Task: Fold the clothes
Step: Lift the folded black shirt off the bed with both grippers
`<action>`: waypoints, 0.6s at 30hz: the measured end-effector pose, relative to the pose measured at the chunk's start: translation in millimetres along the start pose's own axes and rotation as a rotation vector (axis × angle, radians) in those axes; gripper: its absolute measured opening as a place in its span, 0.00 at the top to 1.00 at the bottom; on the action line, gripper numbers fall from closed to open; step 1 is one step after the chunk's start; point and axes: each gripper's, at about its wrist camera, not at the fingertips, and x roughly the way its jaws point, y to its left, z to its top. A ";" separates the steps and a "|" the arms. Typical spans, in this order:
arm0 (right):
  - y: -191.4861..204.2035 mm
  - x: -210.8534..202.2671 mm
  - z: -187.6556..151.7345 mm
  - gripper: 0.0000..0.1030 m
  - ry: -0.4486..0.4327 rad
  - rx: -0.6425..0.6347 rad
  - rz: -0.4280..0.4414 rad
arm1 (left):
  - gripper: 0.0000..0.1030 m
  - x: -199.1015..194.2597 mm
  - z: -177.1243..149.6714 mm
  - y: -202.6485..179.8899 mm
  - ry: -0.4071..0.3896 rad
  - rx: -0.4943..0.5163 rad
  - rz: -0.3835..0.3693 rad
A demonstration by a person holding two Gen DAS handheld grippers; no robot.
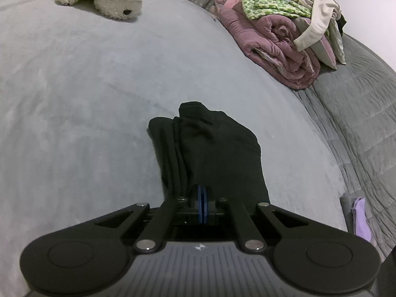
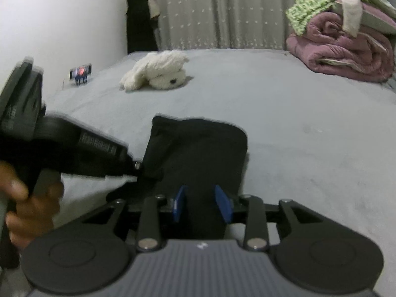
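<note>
The folded black cloth garment is stretched away from both grippers on the grey bed. The left gripper is clamped on its near edge; the right gripper is held apart astride it.

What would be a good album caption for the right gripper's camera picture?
Open right gripper straddling a folded black garment on the grey bed, the left gripper at its edge.
</note>
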 end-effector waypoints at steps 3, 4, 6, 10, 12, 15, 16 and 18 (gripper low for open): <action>-2.7 2.4 -4.4 0.67 0.004 0.022 0.004 | 0.95 -0.4 -0.3 0.1 0.002 -0.004 -0.004; -3.7 2.7 -4.7 0.67 0.006 0.026 0.005 | 0.95 -0.4 -0.3 0.4 0.003 -0.007 -0.005; -4.8 3.7 -5.4 0.67 0.010 0.027 0.006 | 0.95 0.0 0.0 1.5 0.004 -0.012 -0.008; -4.8 6.0 -7.0 0.66 0.014 0.016 0.007 | 0.96 0.7 0.7 3.5 0.006 -0.023 -0.013; -6.4 4.3 -7.7 0.64 0.019 0.034 0.012 | 0.96 0.5 -0.1 3.3 0.008 -0.023 -0.013; -2.9 -4.4 -9.6 0.63 0.027 0.040 0.003 | 0.96 -0.1 -1.6 1.6 0.007 -0.011 -0.005; -1.2 -6.0 -10.9 0.63 0.027 0.034 -0.003 | 0.96 -0.2 -2.0 1.6 0.007 -0.008 -0.003; 3.0 -6.3 -14.5 0.63 0.024 0.010 -0.019 | 0.96 -0.3 -2.7 2.0 0.007 -0.008 -0.001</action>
